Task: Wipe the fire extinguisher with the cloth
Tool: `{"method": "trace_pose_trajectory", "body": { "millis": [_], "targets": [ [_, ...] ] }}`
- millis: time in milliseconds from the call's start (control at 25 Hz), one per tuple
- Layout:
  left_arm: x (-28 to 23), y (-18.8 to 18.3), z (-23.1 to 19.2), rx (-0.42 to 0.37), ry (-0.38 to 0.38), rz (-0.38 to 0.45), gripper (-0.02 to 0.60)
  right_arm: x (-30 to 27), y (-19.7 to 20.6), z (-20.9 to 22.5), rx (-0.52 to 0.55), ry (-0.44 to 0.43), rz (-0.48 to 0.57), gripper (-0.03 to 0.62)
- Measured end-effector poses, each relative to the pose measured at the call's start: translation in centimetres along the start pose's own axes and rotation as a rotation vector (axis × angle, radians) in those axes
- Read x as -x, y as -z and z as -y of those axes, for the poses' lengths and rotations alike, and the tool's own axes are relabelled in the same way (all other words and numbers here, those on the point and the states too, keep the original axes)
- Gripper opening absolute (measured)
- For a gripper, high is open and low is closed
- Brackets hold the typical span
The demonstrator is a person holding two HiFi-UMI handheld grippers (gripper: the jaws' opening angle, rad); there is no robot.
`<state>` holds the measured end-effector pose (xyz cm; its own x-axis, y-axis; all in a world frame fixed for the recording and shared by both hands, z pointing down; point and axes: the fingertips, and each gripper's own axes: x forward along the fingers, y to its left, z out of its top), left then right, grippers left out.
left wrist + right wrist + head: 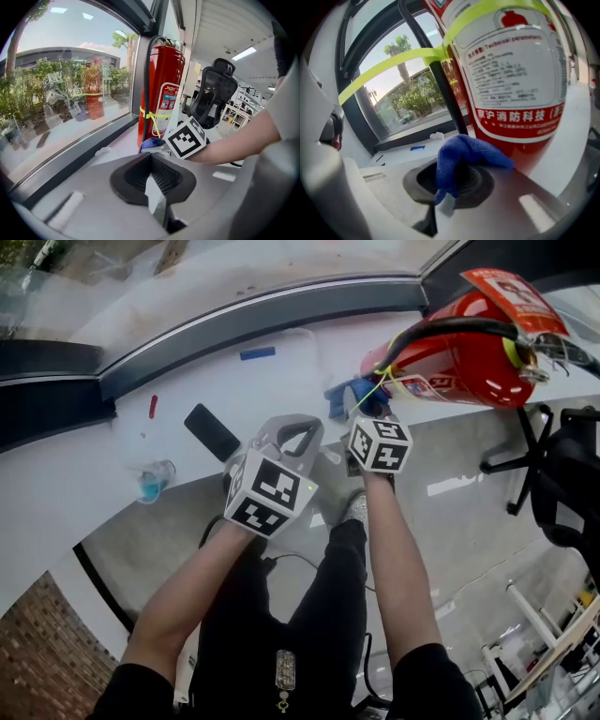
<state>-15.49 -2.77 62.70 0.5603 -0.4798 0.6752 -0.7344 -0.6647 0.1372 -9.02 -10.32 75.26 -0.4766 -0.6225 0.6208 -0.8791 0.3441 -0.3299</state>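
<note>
Extinguisher (459, 357) stands upright on the white table (94, 474) at the window. A black hose (445, 93) runs down its side and a yellow strap (393, 65) goes round the body.

Right gripper (444, 202): fingers pressed together, pinching the blue cloth (464, 154). The cloth is bunched over the tips, low on the red body below the label. Contact cannot be confirmed.

Left gripper (155, 199): fingers pressed together, nothing between them. It is held beside the right one, further back from the extinguisher.

Black phone (211, 430) lies flat on the table, well apart.
</note>
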Motion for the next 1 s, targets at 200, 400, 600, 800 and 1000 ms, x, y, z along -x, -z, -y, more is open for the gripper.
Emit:
{"method": "trace_pose_trajectory", "body": {
  "millis": [200, 400, 600, 800, 1000],
  "targets": [
    [-1.4, 2.0, -2.9, -0.052, 0.043, -0.049, 0.024, 1.6, -2.3, -2.3, -0.015, -0.04, 0.132, 0.037],
    [-4.9, 1.0, -2.7, -0.078, 0.163, -0.026, 0.152, 4.0, -2.9, -3.8, 0.043, -0.094, 0.118, 0.038],
    [-7.0, -2.4, -0.6, -0.019, 0.273, 0.037, 0.204, 4.6, -2.5, -3.7, 0.266, -0.101, 0.073, 0.04],
    [-8.9, -1.7, 0.3, -0.019, 0.348, -0.014, 0.253, 4.0, -1.1, -4.0, 0.441, -0.125, 0.046, 0.04],
    [-10.0, -1.3, 0.8, 0.004, 0.404, -0.037, 0.243, 3.7, -0.5, -5.0, 0.585, -0.114, 0.036, 0.041]
  ]
}}
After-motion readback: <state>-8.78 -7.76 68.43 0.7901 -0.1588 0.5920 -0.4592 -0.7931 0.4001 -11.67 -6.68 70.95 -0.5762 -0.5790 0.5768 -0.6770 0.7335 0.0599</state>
